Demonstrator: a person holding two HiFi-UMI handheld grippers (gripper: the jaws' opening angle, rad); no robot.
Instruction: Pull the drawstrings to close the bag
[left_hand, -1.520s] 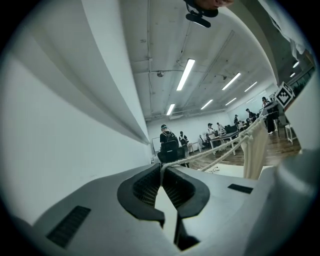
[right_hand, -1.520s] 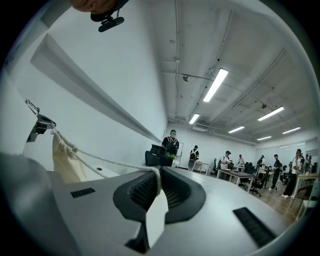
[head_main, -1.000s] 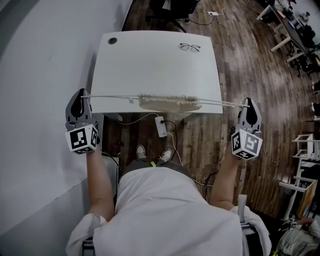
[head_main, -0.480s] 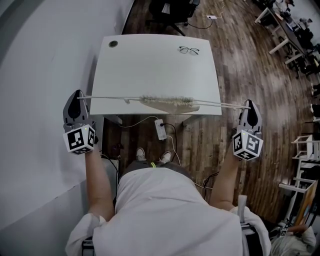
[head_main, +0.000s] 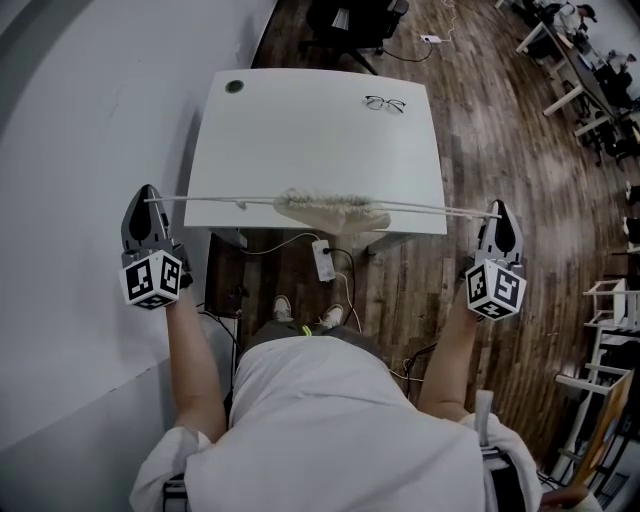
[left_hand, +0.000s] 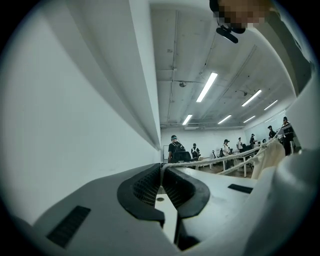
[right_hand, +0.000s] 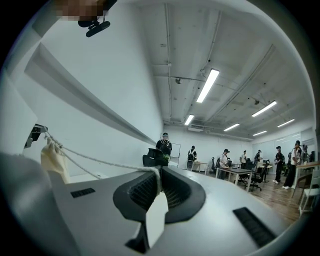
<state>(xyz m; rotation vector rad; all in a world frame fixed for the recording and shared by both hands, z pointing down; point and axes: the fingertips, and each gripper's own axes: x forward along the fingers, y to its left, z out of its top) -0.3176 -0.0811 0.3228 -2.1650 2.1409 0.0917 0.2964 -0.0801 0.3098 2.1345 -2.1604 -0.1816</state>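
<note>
White table (head_main: 310, 130) beneath bunched cream bag (head_main: 330, 209), taut drawstrings (head_main: 215, 198) clamped in left tool (head_main: 149, 193) and right tool (head_main: 497, 207).

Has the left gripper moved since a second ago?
Yes. The left gripper has shifted leftward, farther from the left edge of the table, shut on the drawstring.

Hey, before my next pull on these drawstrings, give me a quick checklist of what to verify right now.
1. Left gripper shut on the left drawstring: ok.
2. Right gripper shut on the right drawstring: ok.
3. Both drawstrings taut and straight: ok.
4. Bag mouth fully cinched: cannot tell; it looks bunched.
5. Glasses clear of the drawstrings: ok, they lie at the far side of the table.
</note>
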